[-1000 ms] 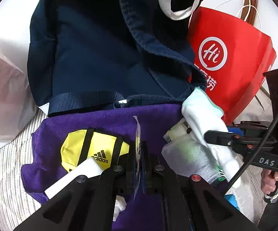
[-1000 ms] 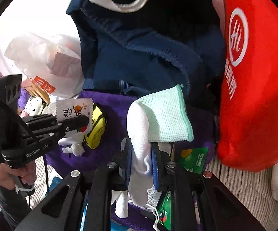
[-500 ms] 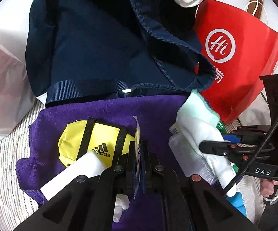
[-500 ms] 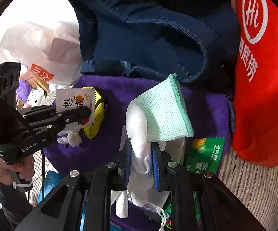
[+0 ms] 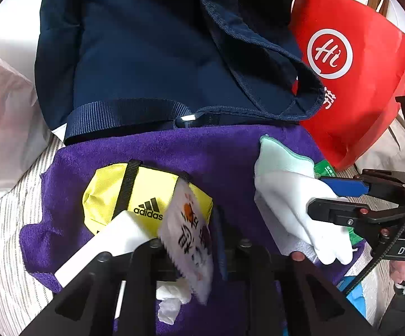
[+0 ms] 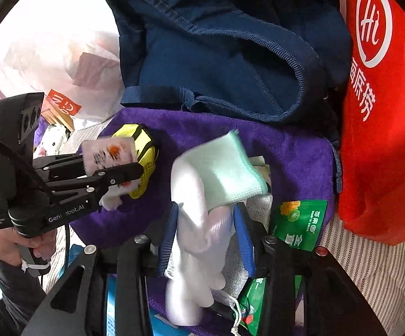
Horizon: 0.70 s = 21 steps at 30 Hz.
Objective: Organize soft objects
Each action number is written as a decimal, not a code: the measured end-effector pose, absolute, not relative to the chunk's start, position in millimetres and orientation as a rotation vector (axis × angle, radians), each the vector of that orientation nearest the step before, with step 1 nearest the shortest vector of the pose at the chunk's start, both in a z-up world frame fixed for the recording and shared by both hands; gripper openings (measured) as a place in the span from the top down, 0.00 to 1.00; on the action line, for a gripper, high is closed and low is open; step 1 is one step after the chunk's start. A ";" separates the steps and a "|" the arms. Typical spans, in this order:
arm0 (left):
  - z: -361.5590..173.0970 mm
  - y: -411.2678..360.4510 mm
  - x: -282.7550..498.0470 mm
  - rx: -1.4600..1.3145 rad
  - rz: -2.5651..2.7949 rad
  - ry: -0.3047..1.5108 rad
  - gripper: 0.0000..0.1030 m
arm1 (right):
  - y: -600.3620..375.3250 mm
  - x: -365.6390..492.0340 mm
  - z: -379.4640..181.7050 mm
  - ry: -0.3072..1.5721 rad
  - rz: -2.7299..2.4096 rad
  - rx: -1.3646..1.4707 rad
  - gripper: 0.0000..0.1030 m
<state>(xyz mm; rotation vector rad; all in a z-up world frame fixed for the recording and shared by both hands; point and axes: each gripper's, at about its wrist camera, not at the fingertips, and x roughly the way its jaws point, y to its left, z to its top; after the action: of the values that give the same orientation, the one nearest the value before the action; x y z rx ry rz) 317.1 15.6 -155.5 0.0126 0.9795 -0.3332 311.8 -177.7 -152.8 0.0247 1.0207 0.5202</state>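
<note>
The glove (image 6: 199,218), white w/ a mint cuff, hung between the blue pads (image 6: 243,238) of the right gripper (image 6: 205,235), over the purple towel (image 6: 286,151). That gripper's jaws were opening; in the right wrist view gaps showed on both sides of the glove, so it looked let go, blurred as if dropping. The tissue pack (image 5: 191,238), white w/ an orange print, sat at the left gripper (image 5: 199,240), whose jaws were also opening. The pack was tilted & blurred, prob. slipping free; I couldn't tell for sure if a pad was touching it.

Both things were above the towel, which lay on striped bedding (image 5: 3,252). Beside the pack on the towel lay a yellow pouch (image 5: 146,190) & a white block (image 5: 104,246). Under the glove was a grey mesh bag (image 6: 258,210), and just beside it a green sachet (image 6: 300,224). Behind the towel stood a navy bag (image 5: 146,56), mouth slack & open; a red bag (image 5: 356,84) to its right, a white plastic bag (image 5: 0,112) to its left.

Step in hand, as I judged it: release — both items being dropped onto the towel pile, not into the navy bag.

Next move would call for: backing both grippers clear w/o snagging the glove's fingers, checking pack & glove landed on the towel and not off its edge, then picking the next soft item, maybe the pouch or mesh bag. Glove is limp, so it'd need a pinch on bunched fabric.
</note>
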 end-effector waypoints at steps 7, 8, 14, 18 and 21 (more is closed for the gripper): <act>-137.8 17.1 313.3 0.059 -0.275 0.905 0.39 | -184.1 309.4 -143.8 0.999 0.505 0.029 0.57; -135.0 17.9 313.4 0.058 -0.274 0.899 0.37 | -184.8 308.7 -142.2 0.994 0.500 0.026 0.57; -127.9 20.4 312.1 0.058 -0.267 0.887 0.36 | -187.5 302.5 -132.6 0.970 0.491 0.013 0.56; -129.3 20.0 314.5 0.053 -0.263 0.896 0.36 | -186.4 301.8 -129.6 0.966 0.479 0.007 0.56; -124.6 22.7 313.4 0.045 -0.255 0.900 0.33 | -184.6 299.1 -123.7 0.961 0.455 -0.009 0.55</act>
<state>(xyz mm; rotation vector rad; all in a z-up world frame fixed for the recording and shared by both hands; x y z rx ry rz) 313.4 22.7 -124.6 0.0452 0.8997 -0.2547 299.1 -184.6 -123.7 -0.0085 0.9615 0.4549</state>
